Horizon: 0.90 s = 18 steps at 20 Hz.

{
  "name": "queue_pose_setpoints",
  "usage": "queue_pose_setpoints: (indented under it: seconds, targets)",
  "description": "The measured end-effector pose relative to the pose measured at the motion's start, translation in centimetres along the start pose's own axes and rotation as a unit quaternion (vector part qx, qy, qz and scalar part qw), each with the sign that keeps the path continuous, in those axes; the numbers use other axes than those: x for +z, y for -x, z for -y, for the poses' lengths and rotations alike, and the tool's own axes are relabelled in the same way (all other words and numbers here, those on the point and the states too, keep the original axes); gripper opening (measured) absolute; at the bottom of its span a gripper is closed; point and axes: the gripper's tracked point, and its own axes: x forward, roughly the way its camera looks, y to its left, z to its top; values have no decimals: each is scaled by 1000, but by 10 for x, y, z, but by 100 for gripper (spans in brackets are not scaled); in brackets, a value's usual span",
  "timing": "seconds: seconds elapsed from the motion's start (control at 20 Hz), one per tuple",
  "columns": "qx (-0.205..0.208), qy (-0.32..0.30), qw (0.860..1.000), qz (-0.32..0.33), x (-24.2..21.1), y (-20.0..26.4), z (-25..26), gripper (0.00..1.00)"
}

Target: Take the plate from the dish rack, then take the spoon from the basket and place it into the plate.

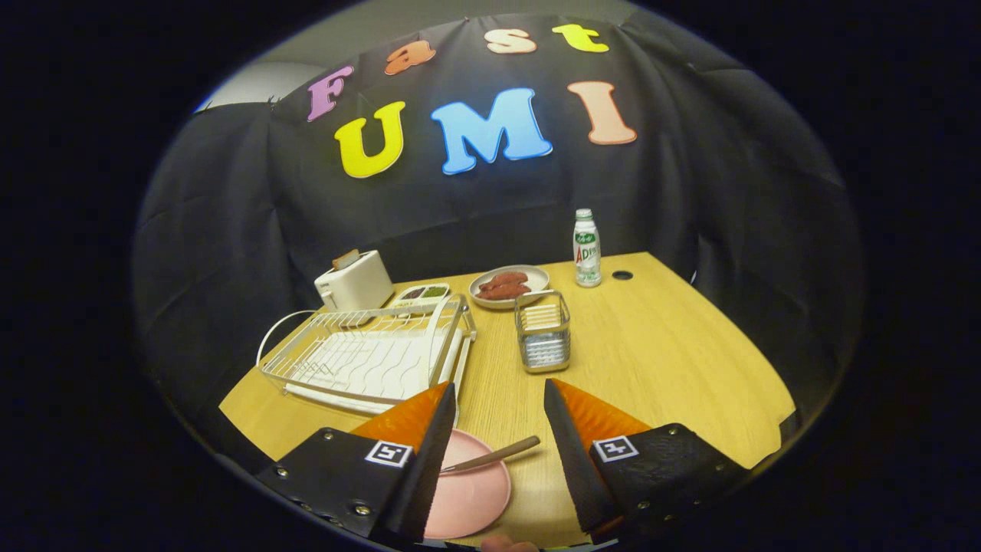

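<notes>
A pink plate (469, 494) lies flat on the wooden table (659, 360), close in, partly behind my left finger. A spoon (490, 455) with a wooden handle rests across the plate's rim, its handle pointing right into the gap between the fingers. My gripper (500, 395) is open with nothing between its fingers, held above the plate and spoon. Beyond the left finger stands the white wire dish rack (368, 354). The metal mesh basket (542, 331) stands just ahead of the fingers, to the right of the rack.
Behind the rack are a white toaster (354, 280) and a small tray (421, 293). A plate of reddish food (509, 285) and a small bottle (587, 248) stand at the back. A round hole (622, 274) is in the table by the bottle.
</notes>
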Motion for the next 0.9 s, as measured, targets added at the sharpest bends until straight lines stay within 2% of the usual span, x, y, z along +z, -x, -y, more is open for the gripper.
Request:
queue_pose_setpoints:
  seconds: [0.15,0.4,0.6,0.75,0.85,0.9]
  targets:
    - [-21,29,996,79,67,9,-4,71]
    - [-21,66,981,180,156,27,-28,71]
    - [-24,76,979,185,171,27,-39,73]
    - [-28,78,980,179,167,29,-44,88]
    - [-32,80,980,181,165,32,-45,95]
    - [-34,79,979,186,166,34,-44,95]
